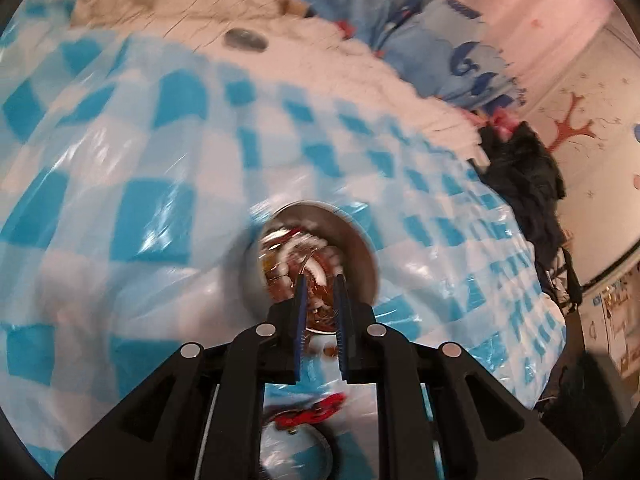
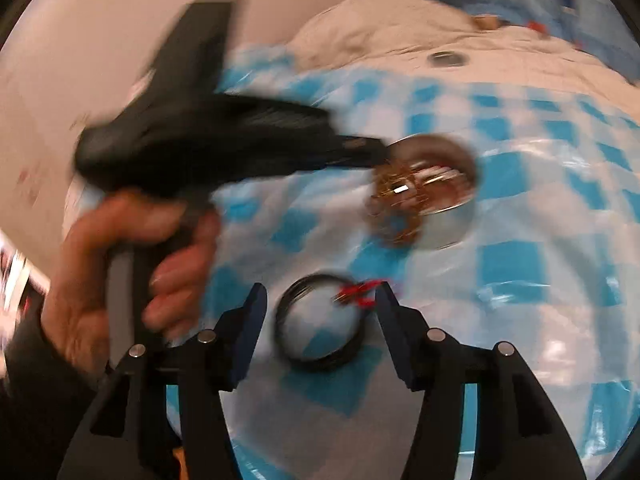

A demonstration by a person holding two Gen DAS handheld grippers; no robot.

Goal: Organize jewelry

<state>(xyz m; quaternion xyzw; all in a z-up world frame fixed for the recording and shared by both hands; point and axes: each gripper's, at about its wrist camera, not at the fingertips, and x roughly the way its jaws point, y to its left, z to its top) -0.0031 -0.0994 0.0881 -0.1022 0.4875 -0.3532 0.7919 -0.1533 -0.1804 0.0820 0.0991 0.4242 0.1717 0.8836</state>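
A metal bowl (image 1: pixel 360 240) (image 2: pixel 452 224) with jewelry in it stands on the blue-and-white checked cover. My left gripper (image 1: pixel 320 280) (image 2: pixel 376 152), held by a person's hand (image 2: pixel 120 260), hangs at the bowl's near-left rim. It is shut on a tangle of gold jewelry (image 1: pixel 320 304) (image 2: pixel 394 208) that dangles over the rim. My right gripper (image 2: pixel 320 300) stands open above a black bangle (image 2: pixel 280 320) (image 1: pixel 326 440) that lies flat on the cover. A small red piece (image 2: pixel 356 294) (image 1: pixel 316 408) sits at the bangle's far edge. Both views are motion-blurred.
The checked cover (image 1: pixel 140 220) is glossy and creased. Behind it lies a white duvet (image 1: pixel 312 52) with a small grey round object (image 1: pixel 244 38) (image 2: pixel 446 58) on it. Blue patterned bedding (image 1: pixel 440 20) is farther back, and a dark heap of clothes (image 1: pixel 528 184) lies at the right edge.
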